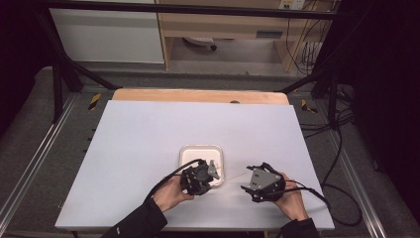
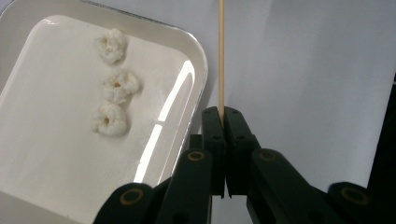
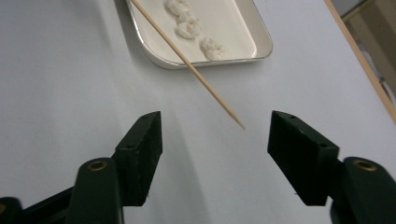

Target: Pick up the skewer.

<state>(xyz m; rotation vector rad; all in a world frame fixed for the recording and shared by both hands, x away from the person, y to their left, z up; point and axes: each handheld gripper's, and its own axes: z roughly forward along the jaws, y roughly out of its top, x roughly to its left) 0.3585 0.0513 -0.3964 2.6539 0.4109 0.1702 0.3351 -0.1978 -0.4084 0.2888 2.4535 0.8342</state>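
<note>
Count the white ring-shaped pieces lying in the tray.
3, in a row on the white tray: far piece, middle piece, near piece. The right gripper view suggests a fourth, perhaps hidden here.

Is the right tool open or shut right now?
Open. The right tool's jaws stand wide apart with nothing between them; the skewer tip points toward the gap, untouched.

so that's three puffy white ring-shaped snacks [image 2: 112, 86], one thin wooden skewer [image 3: 187, 60], one white rounded-square tray [image 2: 28, 18]
</note>
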